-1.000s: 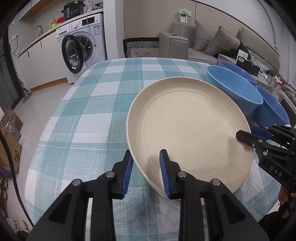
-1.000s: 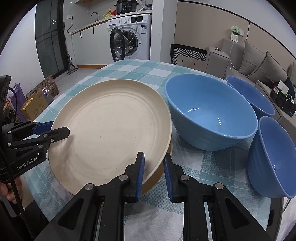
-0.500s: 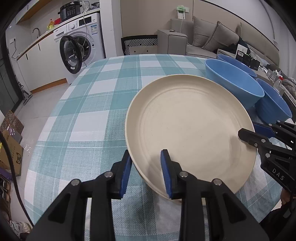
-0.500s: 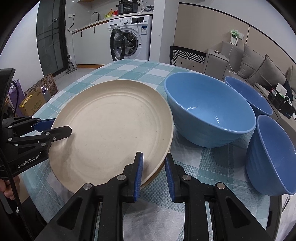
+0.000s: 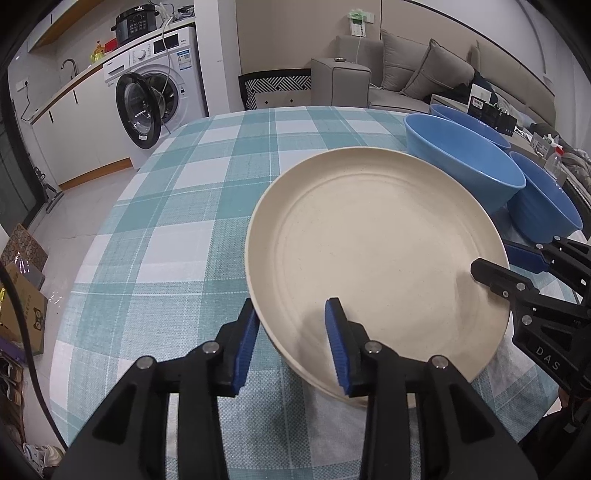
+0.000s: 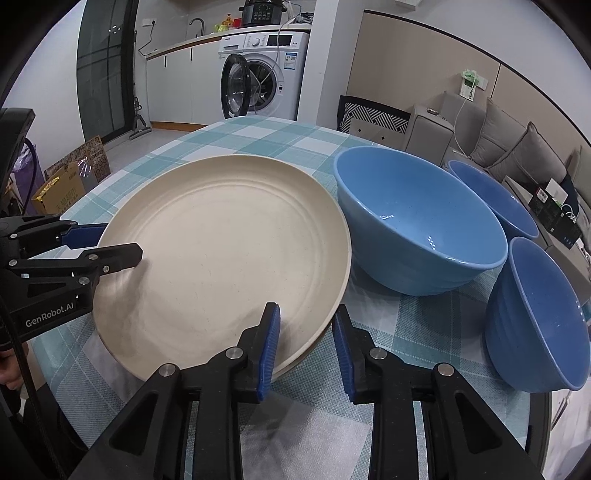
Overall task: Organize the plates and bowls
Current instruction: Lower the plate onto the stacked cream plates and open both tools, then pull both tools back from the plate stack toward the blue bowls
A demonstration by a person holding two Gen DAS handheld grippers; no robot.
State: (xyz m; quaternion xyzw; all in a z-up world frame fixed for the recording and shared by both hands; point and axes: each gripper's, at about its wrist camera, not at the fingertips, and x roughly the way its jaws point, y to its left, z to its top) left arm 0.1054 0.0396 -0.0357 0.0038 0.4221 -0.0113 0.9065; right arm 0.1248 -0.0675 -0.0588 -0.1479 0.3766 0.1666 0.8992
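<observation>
Left wrist view: the cream plate (image 5: 376, 254) is seen on the checked tablecloth (image 5: 166, 229), its rim straddled at 7 o'clock by the left gripper (image 5: 291, 343) and at 4 o'clock by the right gripper (image 6: 304, 345). Both jaws have just been opening; pads are parted from the rim. Blue bowls (image 6: 417, 218) are set at 2 o'clock.

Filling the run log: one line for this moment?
left gripper: opening, astride cream plate rim | right gripper: opening, same rim | blue bowls: untouched

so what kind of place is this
Most likely a small home, an open kitchen and living room in one. A washing machine sits under a counter with a sink tap, a grey sofa stands nearby, and a checked tablecloth covers the dining table.
</observation>
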